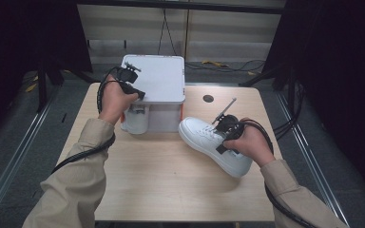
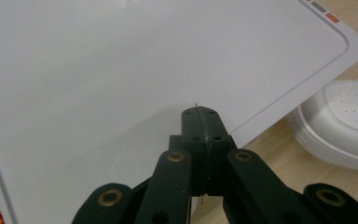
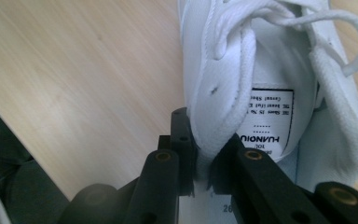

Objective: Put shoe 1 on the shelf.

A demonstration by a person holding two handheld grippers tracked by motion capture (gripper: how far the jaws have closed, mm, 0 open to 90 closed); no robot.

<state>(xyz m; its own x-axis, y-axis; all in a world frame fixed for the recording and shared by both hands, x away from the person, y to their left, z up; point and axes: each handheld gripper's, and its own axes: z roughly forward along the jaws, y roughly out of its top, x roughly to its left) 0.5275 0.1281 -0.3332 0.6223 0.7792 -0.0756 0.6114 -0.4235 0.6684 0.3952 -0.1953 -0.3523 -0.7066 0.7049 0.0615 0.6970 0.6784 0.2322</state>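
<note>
A white sneaker [image 1: 204, 135] lies on the wooden table [image 1: 171, 180] right of centre, toe toward the storage box. My right gripper [image 1: 222, 146] is shut on the shoe's upper; in the right gripper view its jaws [image 3: 205, 140] pinch the collar edge beside the labelled tongue [image 3: 270, 116], with white laces [image 3: 335, 18] beyond. A white-lidded storage box [image 1: 159, 78] stands at the table's far middle. My left gripper [image 1: 141, 95] hovers over that lid's near left part. The left gripper view has the jaws [image 2: 200, 112] shut and empty above the flat lid [image 2: 121, 70], with the sneaker's toe [image 2: 345, 126] at the right.
The box has orange latches [image 2: 332, 17] and see-through walls [image 1: 161, 118]. A small dark round hole [image 1: 208, 99] marks the tabletop behind the shoe. Cables [image 1: 228, 65] lie on the floor beyond the table. Metal rails [image 1: 14, 156] run along both sides.
</note>
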